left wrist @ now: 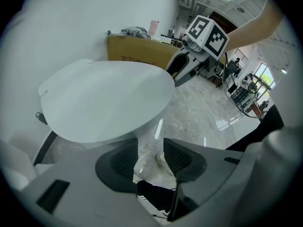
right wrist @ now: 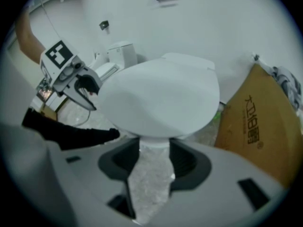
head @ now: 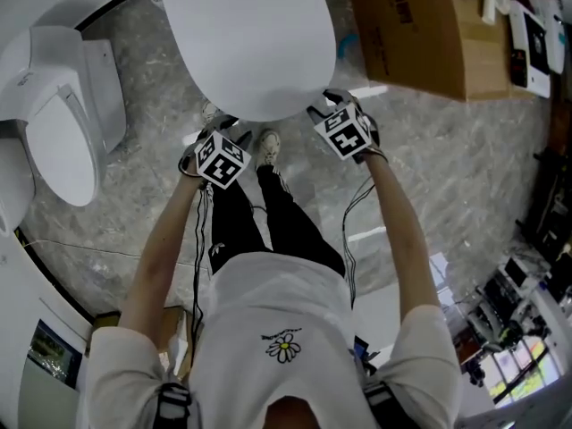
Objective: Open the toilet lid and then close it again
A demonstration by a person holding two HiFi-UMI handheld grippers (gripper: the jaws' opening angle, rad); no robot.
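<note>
The white toilet lid (head: 250, 38) lies shut, a broad oval at the top middle of the head view. My left gripper (head: 214, 125) hovers at the lid's front left edge, jaws apart with only floor showing between them (left wrist: 150, 148). My right gripper (head: 323, 107) is at the front right edge, also open, with bare floor in its gap (right wrist: 154, 155). Neither pad touches the lid. From the left gripper view, the lid (left wrist: 104, 100) fills the middle, with the right gripper (left wrist: 174, 77) beyond its rim. From the right gripper view, the lid (right wrist: 161, 98) sits just above the jaws, and the left gripper (right wrist: 87, 91) is to its left.
A second white toilet (head: 63, 123) stands at the left. A large cardboard box (head: 420, 25) sits to the right of the lid, close to the right gripper. My shoes (head: 268, 146) stand on the grey marble floor (head: 447, 177) just before the bowl. Cluttered equipment lies at the lower right.
</note>
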